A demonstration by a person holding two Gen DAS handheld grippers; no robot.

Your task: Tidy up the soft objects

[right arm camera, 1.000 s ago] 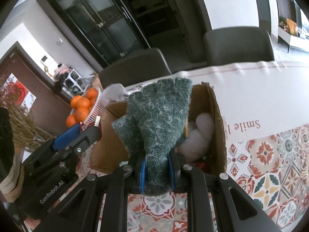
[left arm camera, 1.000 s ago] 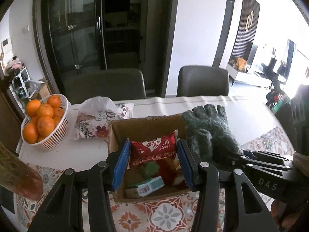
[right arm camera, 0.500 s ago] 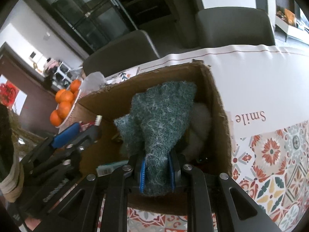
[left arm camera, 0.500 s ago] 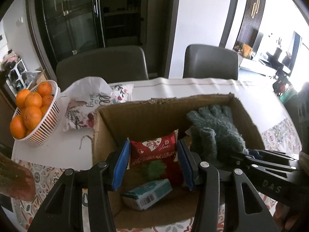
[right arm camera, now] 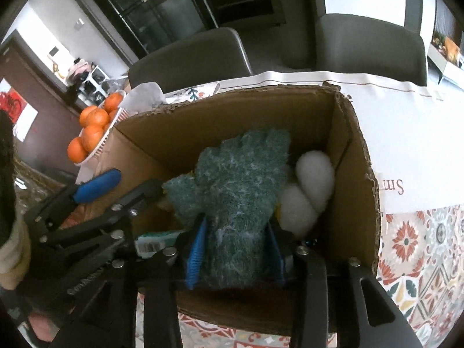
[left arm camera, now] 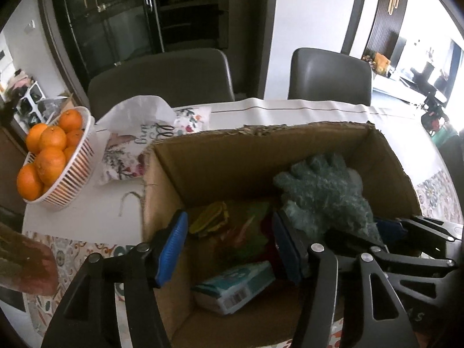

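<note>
A brown cardboard box (left arm camera: 232, 156) stands on the table; it also shows in the right wrist view (right arm camera: 351, 179). My left gripper (left arm camera: 229, 249) is open over the box's near left part, with nothing between its blue pads. Below it lie a red and green soft item (left arm camera: 246, 240) and a tissue pack (left arm camera: 235, 287). My right gripper (right arm camera: 236, 249) is open, its pads standing apart on either side of the green knitted gloves (right arm camera: 237, 191), which lie inside the box. The gloves also show in the left wrist view (left arm camera: 322, 191). White fluffy balls (right arm camera: 307, 191) lie beside them.
A white basket of oranges (left arm camera: 49, 156) stands at the left, with a printed white bag (left arm camera: 136, 133) beside it. Two grey chairs (left arm camera: 162, 78) stand behind the table. A patterned cloth (right arm camera: 411, 261) covers the near table.
Both grippers moved down into the box. The left gripper opened and the red pouch it held is gone from between its pads. The right gripper's pads spread apart around the gloves.
</note>
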